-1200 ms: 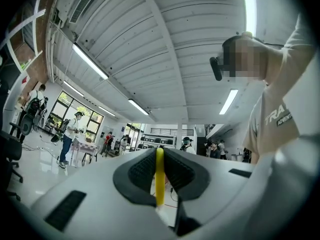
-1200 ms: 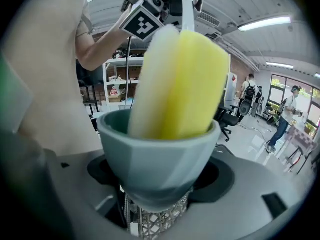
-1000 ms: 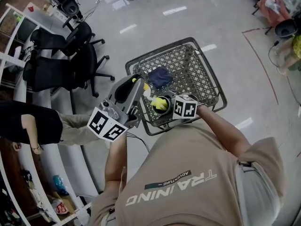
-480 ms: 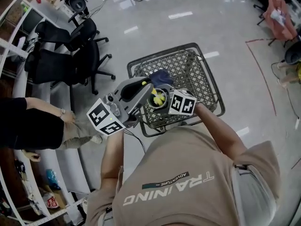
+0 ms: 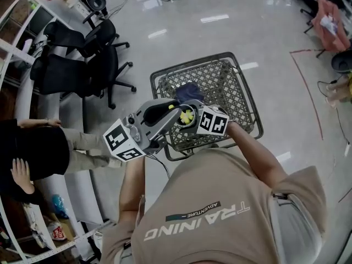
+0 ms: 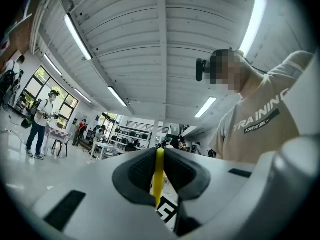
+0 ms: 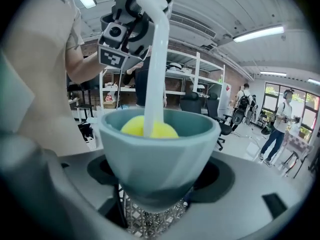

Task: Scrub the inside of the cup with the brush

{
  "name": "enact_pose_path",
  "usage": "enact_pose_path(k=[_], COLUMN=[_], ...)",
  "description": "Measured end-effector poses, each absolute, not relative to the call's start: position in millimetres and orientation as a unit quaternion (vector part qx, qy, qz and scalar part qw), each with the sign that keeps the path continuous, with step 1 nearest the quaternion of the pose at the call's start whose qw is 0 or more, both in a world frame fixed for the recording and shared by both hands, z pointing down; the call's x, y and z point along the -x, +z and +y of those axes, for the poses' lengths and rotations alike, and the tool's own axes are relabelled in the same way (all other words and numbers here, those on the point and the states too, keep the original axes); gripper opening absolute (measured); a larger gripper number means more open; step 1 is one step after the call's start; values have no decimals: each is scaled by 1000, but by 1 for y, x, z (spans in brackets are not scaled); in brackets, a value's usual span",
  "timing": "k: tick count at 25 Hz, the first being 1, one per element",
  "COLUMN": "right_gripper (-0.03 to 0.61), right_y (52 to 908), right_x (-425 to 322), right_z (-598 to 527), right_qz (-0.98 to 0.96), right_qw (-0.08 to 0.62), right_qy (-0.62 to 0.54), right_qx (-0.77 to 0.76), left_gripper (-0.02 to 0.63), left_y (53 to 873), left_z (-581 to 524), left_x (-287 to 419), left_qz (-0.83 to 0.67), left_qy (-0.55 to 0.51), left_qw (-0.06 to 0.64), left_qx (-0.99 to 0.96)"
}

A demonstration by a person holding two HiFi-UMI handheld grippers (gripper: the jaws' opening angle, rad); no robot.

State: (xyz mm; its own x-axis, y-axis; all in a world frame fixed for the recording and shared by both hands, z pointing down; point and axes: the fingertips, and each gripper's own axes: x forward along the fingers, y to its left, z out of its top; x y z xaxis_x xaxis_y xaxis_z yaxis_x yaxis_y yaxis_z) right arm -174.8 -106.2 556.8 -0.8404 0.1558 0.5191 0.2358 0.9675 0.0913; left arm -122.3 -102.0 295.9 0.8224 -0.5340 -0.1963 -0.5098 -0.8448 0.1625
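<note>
The right gripper (image 7: pixel 160 179) clamps the cup (image 7: pixel 160 154) over the basket (image 5: pixel 242 95). The left gripper (image 6: pixel 159 176) pinches the brush (image 7: pixel 155 69). Only the right gripper view shows the brush's yellow head inside the cup.

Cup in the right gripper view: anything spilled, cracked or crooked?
Nothing stands out. The cup sits squarely and whole in the right tongs; the brush, held by the left tongs, reaches its yellow head into it. No spill shows.
</note>
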Motion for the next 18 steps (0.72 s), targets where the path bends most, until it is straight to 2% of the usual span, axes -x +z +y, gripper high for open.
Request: enact_pose_path(k=[11,18], right_gripper=[396,396], right_y=[569,556], right_x=[156,166], right_z=[-126,-127], right_qz=[-956,-961], right_qw=[275,256], right_qy=[-69,-67], right_qx=[77,83], left_gripper=[54,52], left_y=[272,249], left_z=[-94,-90], left_x=[130,142], left_qz=[-271,-280], left_qy=[-143,-141], left_qw=[23,-3], left_qx=[-952,-950])
